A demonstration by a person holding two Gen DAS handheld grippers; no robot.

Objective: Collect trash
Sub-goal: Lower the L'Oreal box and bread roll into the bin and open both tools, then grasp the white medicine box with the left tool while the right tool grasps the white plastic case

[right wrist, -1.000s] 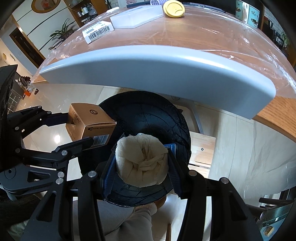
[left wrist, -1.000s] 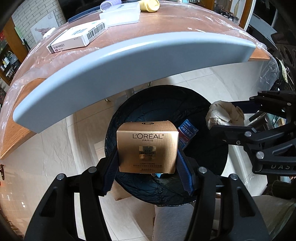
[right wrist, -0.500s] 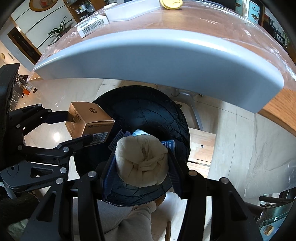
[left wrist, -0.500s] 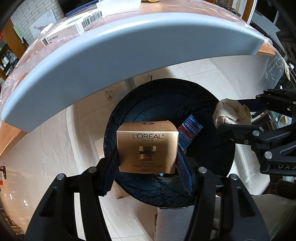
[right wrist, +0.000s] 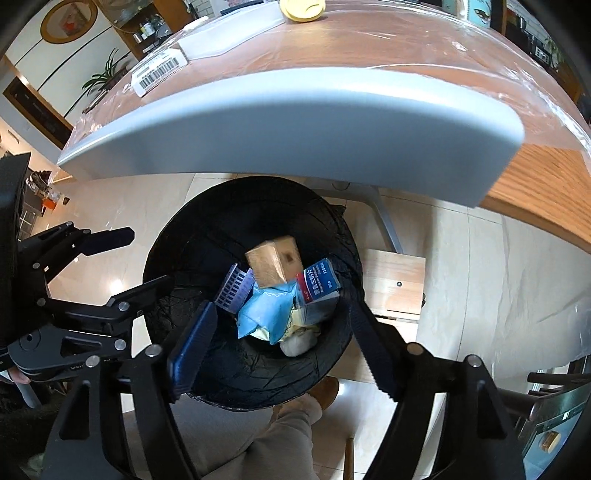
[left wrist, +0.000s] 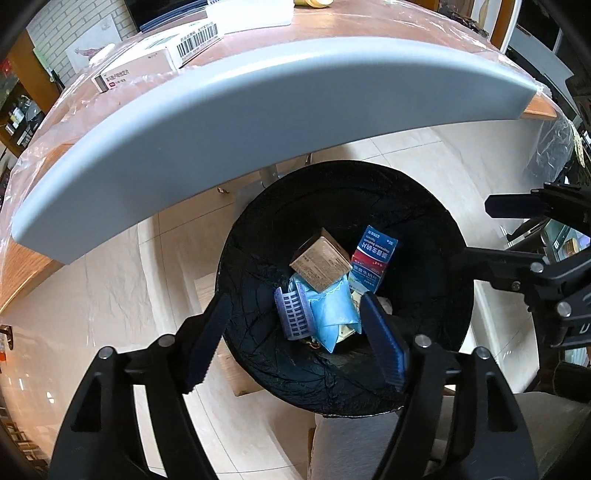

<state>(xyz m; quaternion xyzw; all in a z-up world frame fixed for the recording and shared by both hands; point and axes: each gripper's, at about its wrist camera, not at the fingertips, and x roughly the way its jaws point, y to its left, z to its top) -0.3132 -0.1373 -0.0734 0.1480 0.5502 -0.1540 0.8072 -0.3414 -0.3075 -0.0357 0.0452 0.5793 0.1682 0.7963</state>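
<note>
Left wrist view: both grippers' fingers [left wrist: 382, 341] are opening, nothing between; box [left wrist: 320, 264] is landing in bin [left wrist: 258, 236]. Spread fully before withdrawing.

The gold box [right wrist: 275, 263] in the bin is motion-blurred; the crumpled tissue [right wrist: 298, 341] lies half buried under the blue packet [right wrist: 264, 314]; the yellow lid [right wrist: 302, 8] is cropped.

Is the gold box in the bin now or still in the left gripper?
In the bin. The gold box lies tilted on the trash inside the black bin; the left gripper is opening, nothing between its jaws.
</note>
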